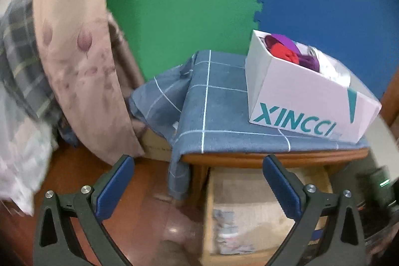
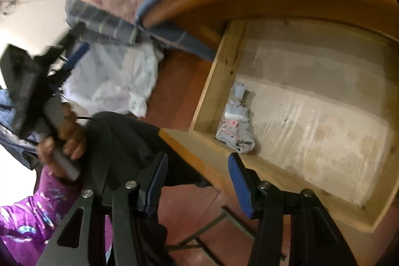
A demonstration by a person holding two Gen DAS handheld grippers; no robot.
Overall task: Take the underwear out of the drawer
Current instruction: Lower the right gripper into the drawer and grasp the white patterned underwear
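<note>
The wooden drawer (image 2: 214,81) is pulled out from under the table. A small bundle of pale patterned underwear (image 2: 237,121) lies at its left end, against the side wall. My right gripper (image 2: 198,183) hovers just in front of the drawer's front edge, open, with nothing between its blue pads. In the left wrist view the drawer (image 1: 212,191) shows below the tabletop, with the blurred underwear (image 1: 229,233) inside. My left gripper (image 1: 199,187) is wide open and empty, above the floor and the drawer's left corner.
A blue checked cloth (image 1: 219,111) covers the wooden table. On it stands a white box (image 1: 299,101) holding red and purple garments. Floral bedding (image 1: 82,54) and a white bag (image 2: 112,81) crowd the left. A hand (image 2: 64,138) in a purple sleeve holds the other gripper's handle.
</note>
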